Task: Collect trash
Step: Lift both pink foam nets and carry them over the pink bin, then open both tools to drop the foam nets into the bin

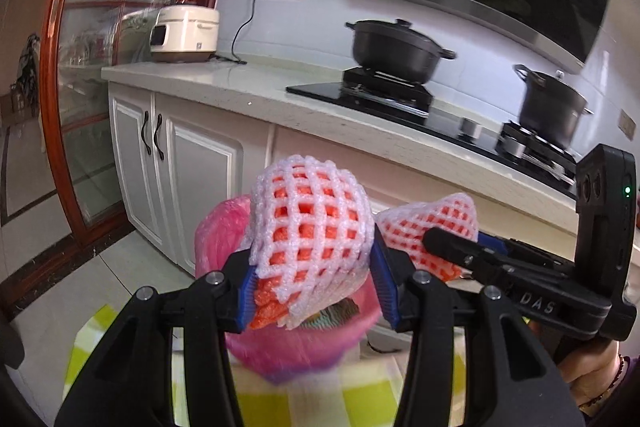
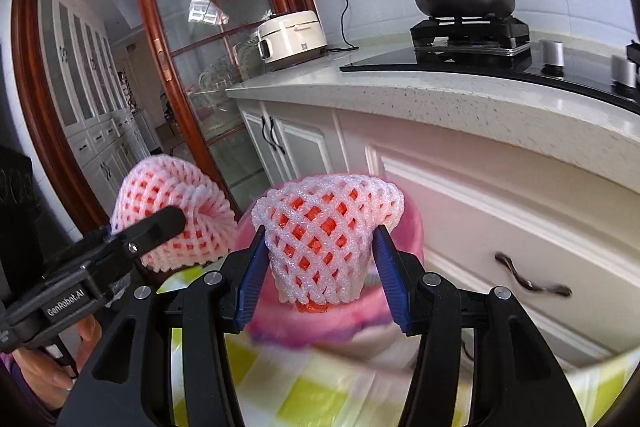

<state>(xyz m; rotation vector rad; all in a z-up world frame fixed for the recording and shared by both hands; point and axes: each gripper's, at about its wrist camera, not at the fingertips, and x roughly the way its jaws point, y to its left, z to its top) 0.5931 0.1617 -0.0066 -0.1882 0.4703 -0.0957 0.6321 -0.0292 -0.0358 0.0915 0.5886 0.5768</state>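
Left gripper [image 1: 312, 277] clamped on white foam mesh fruit sleeve [image 1: 310, 223]; right gripper [image 2: 318, 277] clamped on second foam sleeve [image 2: 328, 239]; both above pink-lined bin [image 1: 296, 343].

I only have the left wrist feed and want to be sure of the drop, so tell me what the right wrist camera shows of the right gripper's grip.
Observer: The right gripper is shut on a foam fruit net; its blue pads press the net from both sides.
Operator: Is anything inside that net?
Observer: Orange foam shows through the mesh and pokes out at the bottom.
Operator: And what lies under it?
Observer: The pink bag-lined bin sits right behind and below the net, blurred.
Operator: Does the left gripper show there too?
Observer: Yes, the left gripper is at the left, holding the other foam net beside the bin.
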